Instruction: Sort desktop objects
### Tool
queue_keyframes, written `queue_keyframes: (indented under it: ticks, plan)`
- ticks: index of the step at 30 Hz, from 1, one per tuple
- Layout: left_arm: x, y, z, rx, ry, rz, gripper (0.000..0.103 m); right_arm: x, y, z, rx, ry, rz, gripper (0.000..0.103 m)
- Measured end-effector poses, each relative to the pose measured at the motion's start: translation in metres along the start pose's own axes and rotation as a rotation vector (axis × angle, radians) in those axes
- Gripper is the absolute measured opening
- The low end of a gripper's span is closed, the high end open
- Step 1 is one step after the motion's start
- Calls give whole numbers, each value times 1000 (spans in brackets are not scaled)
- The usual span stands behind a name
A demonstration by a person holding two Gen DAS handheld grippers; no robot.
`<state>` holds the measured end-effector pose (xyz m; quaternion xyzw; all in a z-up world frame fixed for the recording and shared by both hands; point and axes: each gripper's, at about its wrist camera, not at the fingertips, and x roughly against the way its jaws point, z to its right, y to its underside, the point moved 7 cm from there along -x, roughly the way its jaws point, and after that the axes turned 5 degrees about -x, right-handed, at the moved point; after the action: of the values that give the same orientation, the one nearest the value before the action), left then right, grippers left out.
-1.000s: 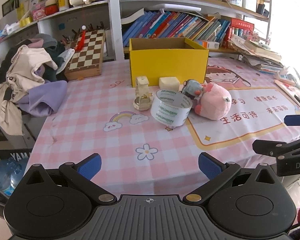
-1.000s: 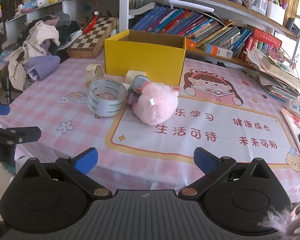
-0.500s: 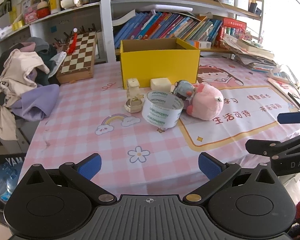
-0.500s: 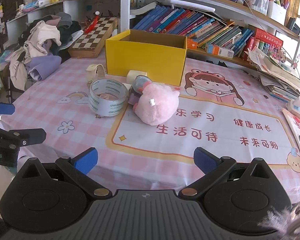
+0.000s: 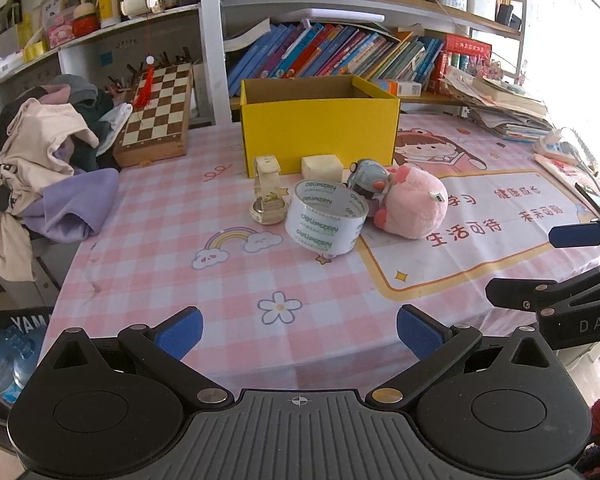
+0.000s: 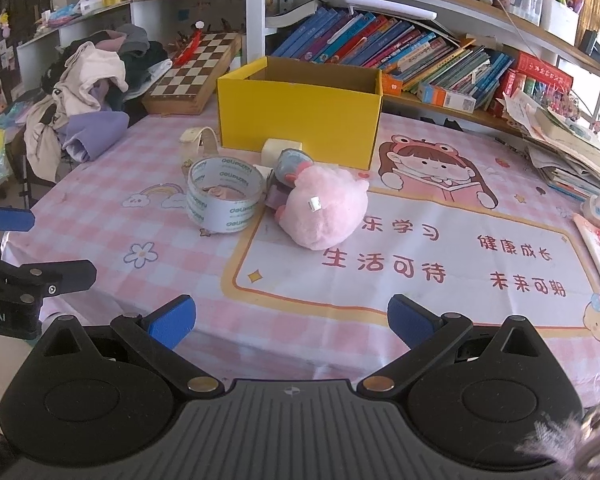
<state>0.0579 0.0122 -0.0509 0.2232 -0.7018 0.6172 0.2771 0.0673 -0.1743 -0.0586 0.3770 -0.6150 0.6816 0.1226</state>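
**Nothing sorted yet, the whole pile's waiting**

Left wrist view: your left gripper (image 5: 298, 330) has its fingers spread and empty, hovering over the near desk (image 5: 160, 216) edge. Tape roll (image 5: 326, 216), watch (image 5: 267, 190), pink plush (image 5: 414, 208) all sit in front of the yellow box (image 5: 318, 130).

Right wrist view: right gripper (image 6: 290, 322), same deal, spread wide with nothing in it. Box looks empty so far, so basically everything's left.

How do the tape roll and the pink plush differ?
The tape roll is a rigid, hollow, see-through ring with printed lettering; the pink plush is a soft, solid, fuzzy lump with a small tag. The tape roll sits left of the plush, nearer the watch. The plush lies partly on the printed mat; the tape is on the checked cloth. Both sit before the yellow box, ungrasped.
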Motion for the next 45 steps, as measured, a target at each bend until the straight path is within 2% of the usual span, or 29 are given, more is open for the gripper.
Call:
queue_keyframes:
  ticks: [12, 33, 45]
  plan:
    - [0, -5, -7, 18, 12, 29, 103, 0, -6, -2, 16, 33, 19, 102]
    - [-10, -7, -8, 20, 18, 6, 103, -13, -13, -4, 26, 21, -2, 102]
    - [-30, -16, -11, 41, 2, -17, 103, -39, -29, 9, 14, 5, -32, 102]
